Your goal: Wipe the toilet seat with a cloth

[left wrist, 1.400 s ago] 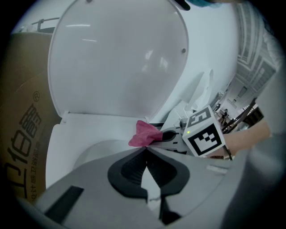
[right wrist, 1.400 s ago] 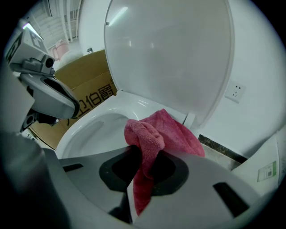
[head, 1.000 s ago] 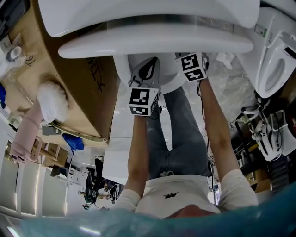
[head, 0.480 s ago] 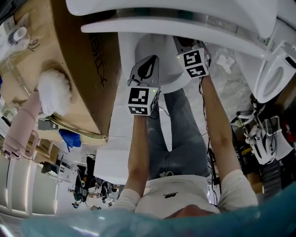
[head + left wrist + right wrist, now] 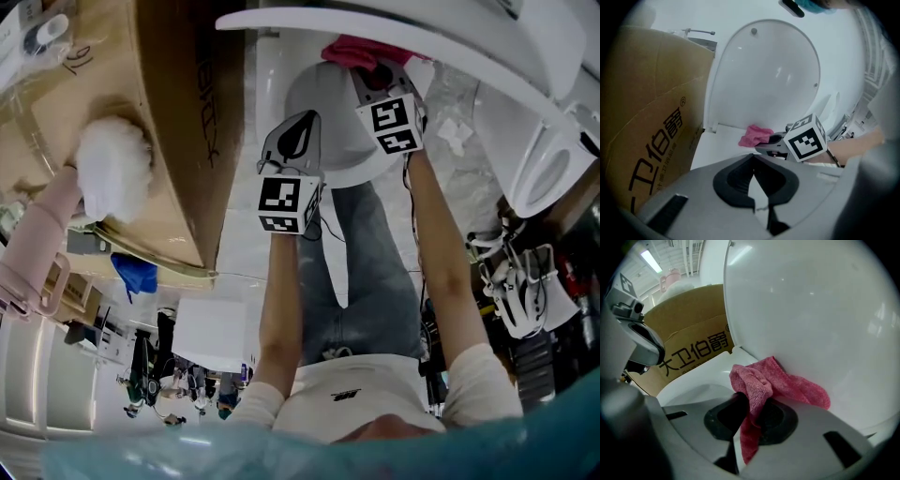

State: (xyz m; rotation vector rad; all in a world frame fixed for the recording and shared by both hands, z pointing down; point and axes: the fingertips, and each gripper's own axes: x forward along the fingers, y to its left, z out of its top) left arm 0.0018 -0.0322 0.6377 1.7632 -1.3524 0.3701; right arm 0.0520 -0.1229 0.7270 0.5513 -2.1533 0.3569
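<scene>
White toilet lid (image 5: 811, 301) stands raised ahead; at 9 o'clock an open box (image 5: 178, 141) holds a white fluffy wad (image 5: 112, 169). My right gripper (image 5: 757, 416) is clamped on the pink cloth (image 5: 773, 383), at 12 o'clock by the lid's foot. My left gripper (image 5: 753, 180) is closed, empty. I'd press the cloth flat onto the seat (image 5: 693, 385) and sweep round evenly.

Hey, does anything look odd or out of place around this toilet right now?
Mainly the large cardboard box standing right beside the toilet, with a fluffy white bundle at its top. The pink cloth is bunched in the right gripper, near the raised lid. No spill or damage shows.
</scene>
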